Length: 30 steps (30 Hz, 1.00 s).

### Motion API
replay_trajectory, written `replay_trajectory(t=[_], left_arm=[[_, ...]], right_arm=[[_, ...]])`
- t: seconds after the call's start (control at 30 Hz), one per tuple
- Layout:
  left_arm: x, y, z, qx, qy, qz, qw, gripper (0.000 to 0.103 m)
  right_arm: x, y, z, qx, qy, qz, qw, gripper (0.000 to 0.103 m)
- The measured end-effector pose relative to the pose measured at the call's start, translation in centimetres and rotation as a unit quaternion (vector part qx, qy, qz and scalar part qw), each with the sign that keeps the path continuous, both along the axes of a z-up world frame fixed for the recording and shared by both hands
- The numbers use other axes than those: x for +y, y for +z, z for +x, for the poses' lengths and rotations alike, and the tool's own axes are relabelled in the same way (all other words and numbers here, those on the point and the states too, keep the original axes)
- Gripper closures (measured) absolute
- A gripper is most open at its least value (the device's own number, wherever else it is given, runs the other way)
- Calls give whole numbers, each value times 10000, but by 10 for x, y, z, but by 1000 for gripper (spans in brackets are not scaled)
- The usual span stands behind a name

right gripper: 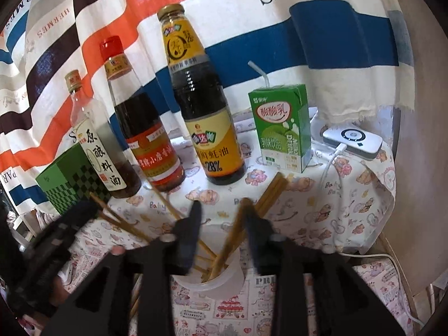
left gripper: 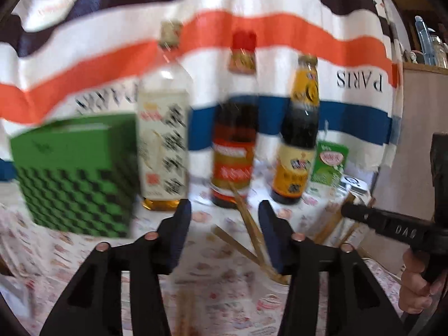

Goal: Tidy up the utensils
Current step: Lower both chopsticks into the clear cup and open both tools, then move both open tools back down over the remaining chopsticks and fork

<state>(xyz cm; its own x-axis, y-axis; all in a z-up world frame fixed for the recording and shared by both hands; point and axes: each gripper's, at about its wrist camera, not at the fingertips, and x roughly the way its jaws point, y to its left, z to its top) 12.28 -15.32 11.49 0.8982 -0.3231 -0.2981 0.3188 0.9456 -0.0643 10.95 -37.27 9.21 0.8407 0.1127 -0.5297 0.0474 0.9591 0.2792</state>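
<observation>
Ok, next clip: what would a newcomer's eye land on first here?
Probably the row of three sauce bottles standing on the table against the striped red, blue and white cloth. Next, the wooden chopsticks fanning out of a translucent white cup right below the right tool, with the green milk carton off to the right of the bottles.

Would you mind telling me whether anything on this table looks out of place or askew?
Yes: the chopsticks splay unevenly out of the white cup, leaning in different directions. A few more lie flat on the tablecloth beside it. The bottles stand upright and nothing looks spilled.
</observation>
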Motion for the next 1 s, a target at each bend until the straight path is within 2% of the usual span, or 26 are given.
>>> replay_trajectory(t=[0.07,0.2,0.3,0.37,0.4,0.53,0.73,1.0], left_arm=[[13,7,-6,-101,114,30,9999,42],[43,15,-17,-159,451,52,9988,36],[59,14,-27,-231,641,279,9973,29],[66,10,-36,-281,830,522,9948,18],[69,8,-40,-301,905,640,9934,17],[82,-5,-55,-259,936,708,9928,13],[94,-18,-84,-358,961,657,9926,1],[112,-38,-113,-317,991,310,9941,1]], right_arm=[[7,0,0,51,99,-93,9999,58],[20,3,-4,-1,239,-290,9993,37],[28,8,-12,-69,279,-265,9992,23],[34,12,-18,-151,269,-268,9992,17],[38,13,-21,-200,275,-300,9990,14],[56,16,-31,-210,321,-536,9978,12],[71,15,-52,-205,459,-546,9972,10],[86,-1,-80,-85,564,-426,9975,8]])
